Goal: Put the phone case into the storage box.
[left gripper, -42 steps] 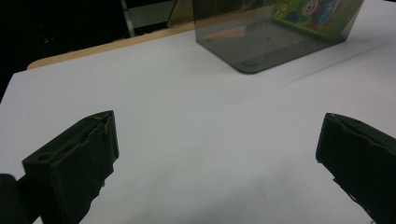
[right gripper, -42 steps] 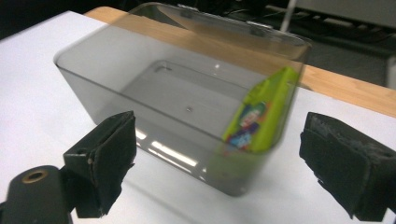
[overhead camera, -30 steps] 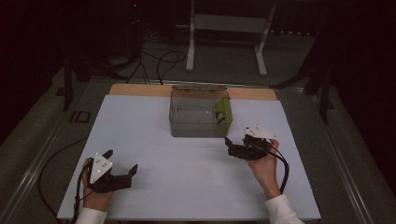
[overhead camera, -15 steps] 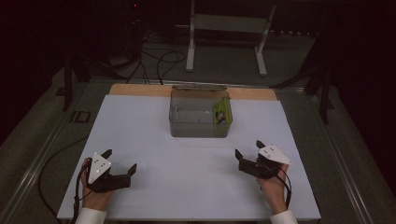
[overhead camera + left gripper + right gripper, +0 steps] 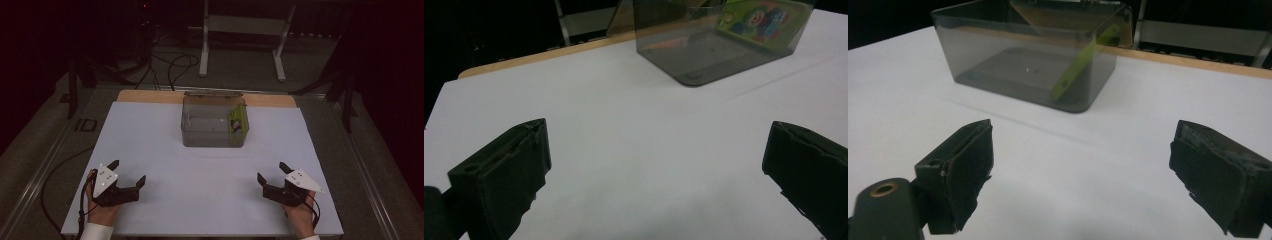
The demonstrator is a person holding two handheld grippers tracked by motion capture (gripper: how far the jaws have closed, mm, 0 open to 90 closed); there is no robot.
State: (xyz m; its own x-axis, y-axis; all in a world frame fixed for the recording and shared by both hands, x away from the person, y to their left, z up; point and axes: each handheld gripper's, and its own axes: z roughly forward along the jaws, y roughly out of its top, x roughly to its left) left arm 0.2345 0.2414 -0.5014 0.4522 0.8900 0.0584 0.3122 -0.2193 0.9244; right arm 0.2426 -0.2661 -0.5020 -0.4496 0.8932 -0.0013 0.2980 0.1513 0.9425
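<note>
Left gripper (image 5: 128,173): fingers apart, empty, over the tabletop (image 5: 165,145).
Right gripper (image 5: 270,172): fingers apart, empty.
Clear box (image 5: 207,131): green card (image 5: 237,121) leaning inside.

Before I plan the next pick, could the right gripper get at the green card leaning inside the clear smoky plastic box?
Probably yes: the right gripper is open, the white tabletop between is bare, and the box is open-topped, the green card leaning against its wall.

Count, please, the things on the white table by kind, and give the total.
Clear grey box: 1
Green flat card leaning inside the box: 1
Grippers, jaws open: 2, left gripper and right gripper
Total: 4
</note>
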